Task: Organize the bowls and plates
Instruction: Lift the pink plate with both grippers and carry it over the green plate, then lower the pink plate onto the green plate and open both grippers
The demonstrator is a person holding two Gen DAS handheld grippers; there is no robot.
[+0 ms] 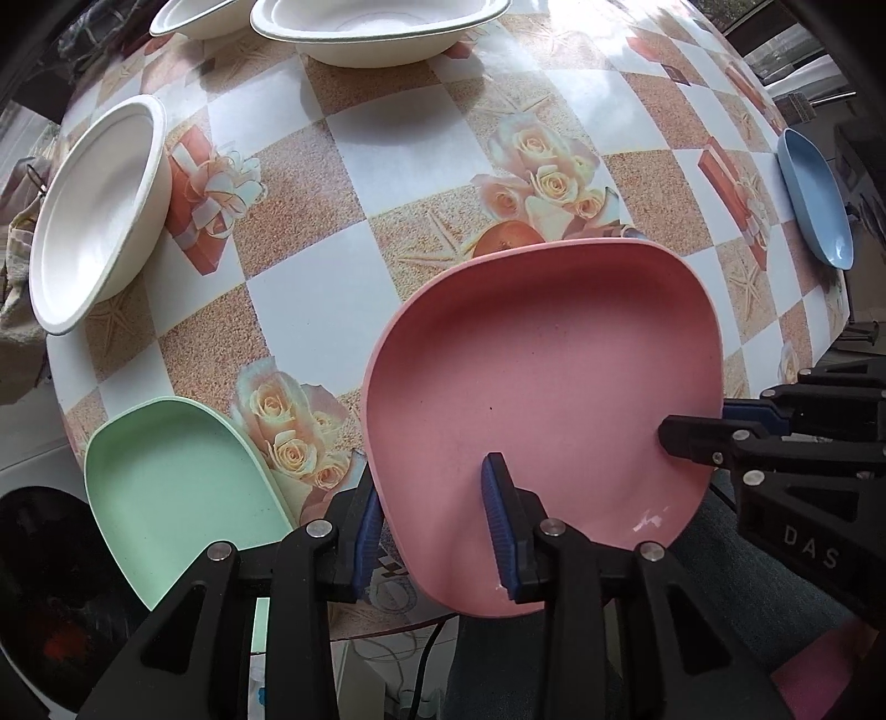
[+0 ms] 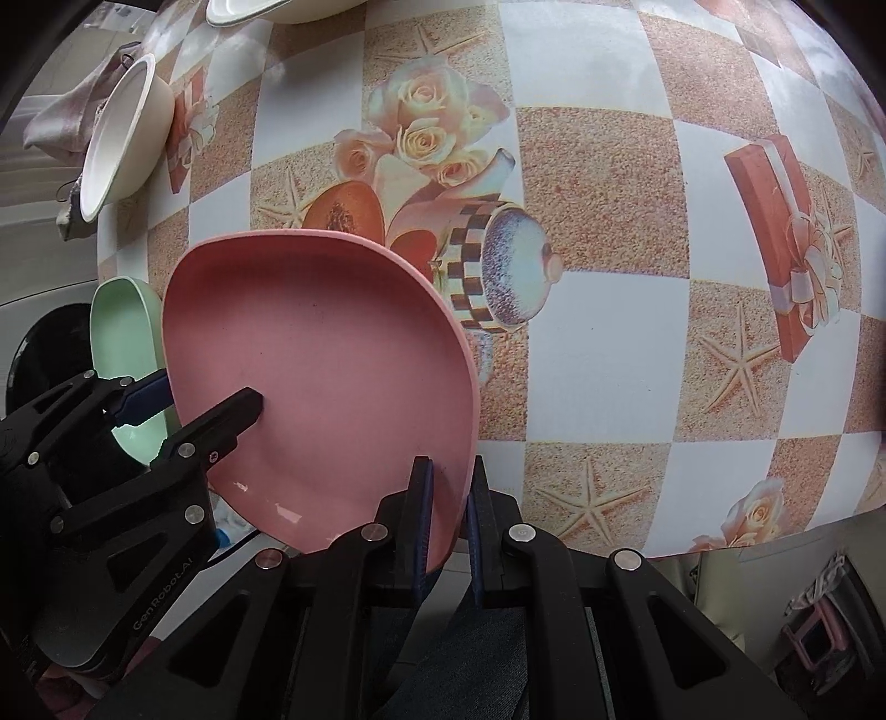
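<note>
Left gripper [image 1: 437, 531]: nearest the left wrist camera, at 6 o'clock; jaws a modest way apart, straddling the near-left rim of the pink plate; one blue pad [image 1: 501, 526] lies inside the plate, the other sits outside and below the rim; whether the pads press the rim I cannot tell
Right gripper [image 2: 448, 515]: at 6 o'clock in its own view; jaws nearly closed, clamped on the pink plate's rim, one finger on each face; seen from the left wrist it enters at 3 o'clock, its black fingertip lying on the plate's inner surface
Pink plate [image 1: 542, 399]: held at the table's near edge, its near part overhanging the edge; tilted rather than flat; a few pale scuffs near its near rim
Green plate [image 1: 177, 487]: on the table just left of the pink plate, at 8 o'clock in the left view; near but apart from it
White bowls: one [image 1: 99, 210] at 9 o'clock by the table's left edge; two more at 12 o'clock, the larger [image 1: 376, 27] just beside the smaller [image 1: 194, 16]
Blue plate [image 1: 814, 194]: at 2 o'clock by the right edge, well apart from the others
Table [image 1: 387, 155]: covered by a checked cloth printed with roses, starfish and gift boxes
</note>
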